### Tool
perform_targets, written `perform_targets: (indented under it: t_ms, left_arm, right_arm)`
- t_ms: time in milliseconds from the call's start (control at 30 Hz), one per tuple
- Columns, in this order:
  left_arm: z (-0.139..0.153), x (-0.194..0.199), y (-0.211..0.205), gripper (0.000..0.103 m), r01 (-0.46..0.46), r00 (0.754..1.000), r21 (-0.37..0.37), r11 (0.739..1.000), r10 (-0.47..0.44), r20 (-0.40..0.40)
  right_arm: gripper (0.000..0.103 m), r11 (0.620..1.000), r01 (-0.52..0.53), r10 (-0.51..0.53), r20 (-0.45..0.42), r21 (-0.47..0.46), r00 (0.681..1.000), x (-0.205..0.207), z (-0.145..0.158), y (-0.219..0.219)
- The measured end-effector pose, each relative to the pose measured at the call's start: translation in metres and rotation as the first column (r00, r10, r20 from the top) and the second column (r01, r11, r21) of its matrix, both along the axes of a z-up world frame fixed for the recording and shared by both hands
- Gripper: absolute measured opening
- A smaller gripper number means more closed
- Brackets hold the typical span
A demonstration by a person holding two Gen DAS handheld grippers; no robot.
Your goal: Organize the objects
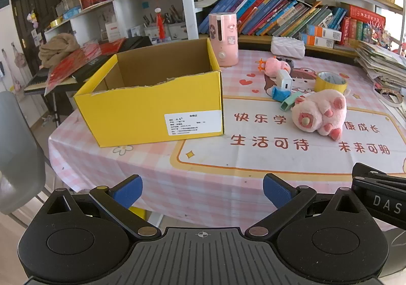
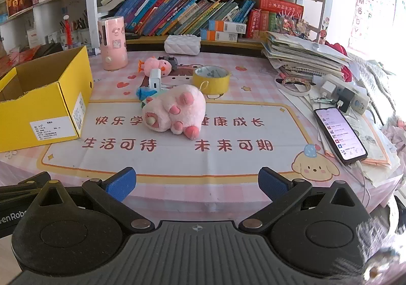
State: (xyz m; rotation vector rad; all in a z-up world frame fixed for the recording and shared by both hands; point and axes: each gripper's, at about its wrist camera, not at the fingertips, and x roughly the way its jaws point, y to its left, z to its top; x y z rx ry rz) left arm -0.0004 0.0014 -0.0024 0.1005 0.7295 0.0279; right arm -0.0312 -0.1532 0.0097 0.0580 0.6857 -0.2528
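**Both tools spread wide, nothing picked up**

Left tool (image 1: 203,192) hangs over the near edge of the tabletop (image 1: 253,158), its blue pads far apart with only the pink checked cloth between them; it grips nothing. The right tool (image 2: 196,184) is the same: pads (image 2: 121,182) spread wide, released, aimed down at the near border of the printed mat.

Taking the yellow box (image 1: 152,112) as the landmark: it stands open-topped on the left part of the tabletop, and its brown interior shows no contents from either view. Just behind its far right corner stands a pink cylindrical container (image 1: 224,38), upright. To the right of the box, well apart from it, lies a large pink plush toy (image 1: 319,113) on its side, on the mat's red lettering. Behind that plush, farther from the box's front, sit a mint-green small item (image 1: 289,103), a blue item (image 1: 279,93) and a white charger block (image 1: 284,80), bunched close together. Beyond those lies a smaller pink plush (image 1: 275,65), with a dark object just behind it. A roll of yellow tape (image 1: 330,83) lies flat, farther right of the box than the charger. Far right of the box, in the right wrist view, a phone (image 2: 340,132) with a lit screen rests on papers.
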Motion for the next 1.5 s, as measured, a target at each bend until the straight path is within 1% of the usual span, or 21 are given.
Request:
perform_targets:
  t_ms: [200, 400, 567, 1500]
  left_arm:
    - [0.0009, -0.0021, -0.0036, 0.102, 0.019, 1.0, -0.015, 1.0, -0.019, 0.01]
    - [0.0001, -0.0007, -0.001, 0.102, 0.016, 1.0, -0.028, 0.999, -0.016, -0.003]
    - [-0.0002, -0.0009, -0.0011, 0.102, 0.015, 1.0, -0.016, 1.0, -0.015, -0.001]
    - [0.0021, 0.0005, 0.0038, 0.102, 0.009, 1.0, -0.009, 1.0, -0.009, 0.006]
  right_arm:
    - [0.103, 1.0, 0.011, -0.011, -0.009, -0.005, 1.0, 0.0001, -0.0022, -0.0017]
    - [0.103, 1.0, 0.015, -0.015, -0.015, -0.015, 1.0, 0.0005, -0.0011, -0.0012]
    - [0.103, 1.0, 0.014, -0.015, -0.014, -0.015, 1.0, 0.0004, -0.0015, -0.0009]
    - [0.103, 1.0, 0.002, -0.002, -0.011, -0.029, 1.0, 0.0028, 0.0032, 0.0048]
